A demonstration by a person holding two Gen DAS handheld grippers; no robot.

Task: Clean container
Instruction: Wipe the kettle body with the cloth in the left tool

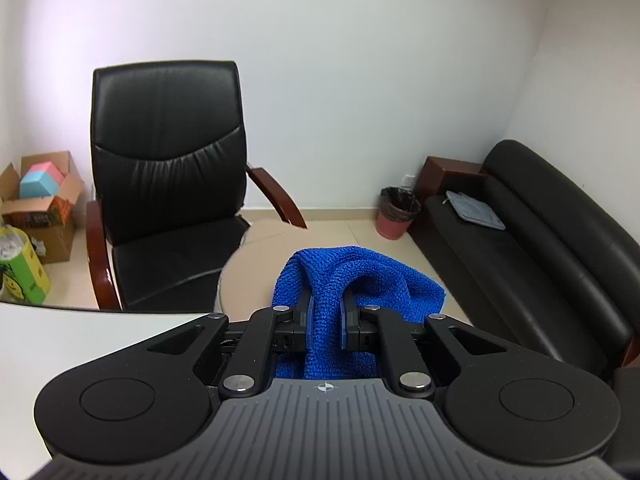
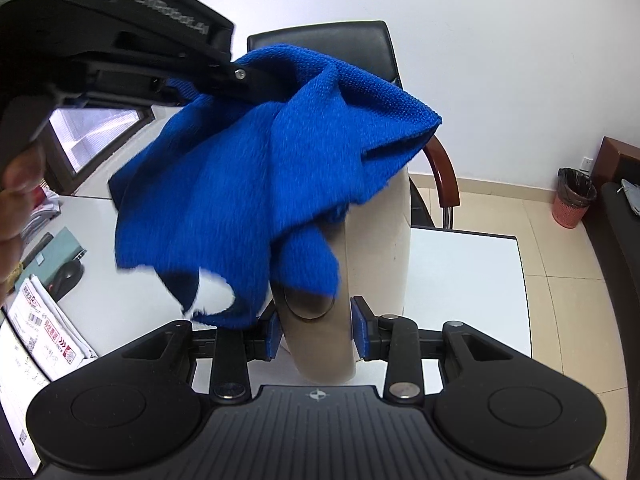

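Note:
My left gripper [image 1: 326, 320] is shut on a blue knitted cloth [image 1: 352, 280], which bunches between and over its fingers. In the right wrist view the same left gripper [image 2: 256, 84] comes in from the upper left, and the cloth [image 2: 248, 184] hangs from it over the top of a beige container [image 2: 372, 248]. My right gripper [image 2: 316, 328] is shut on the container's lower end and holds it tilted above the white table [image 2: 460, 272]. A rim of the beige container [image 1: 248, 276] shows behind the cloth in the left wrist view.
A black office chair [image 1: 168, 184] stands across the table. A black sofa [image 1: 540, 256] and a pink waste bin [image 1: 396, 212] are at the right. Cardboard boxes [image 1: 40, 204] sit on the floor at left. Papers [image 2: 44, 320] and a mouse [image 2: 68, 276] lie on the table's left.

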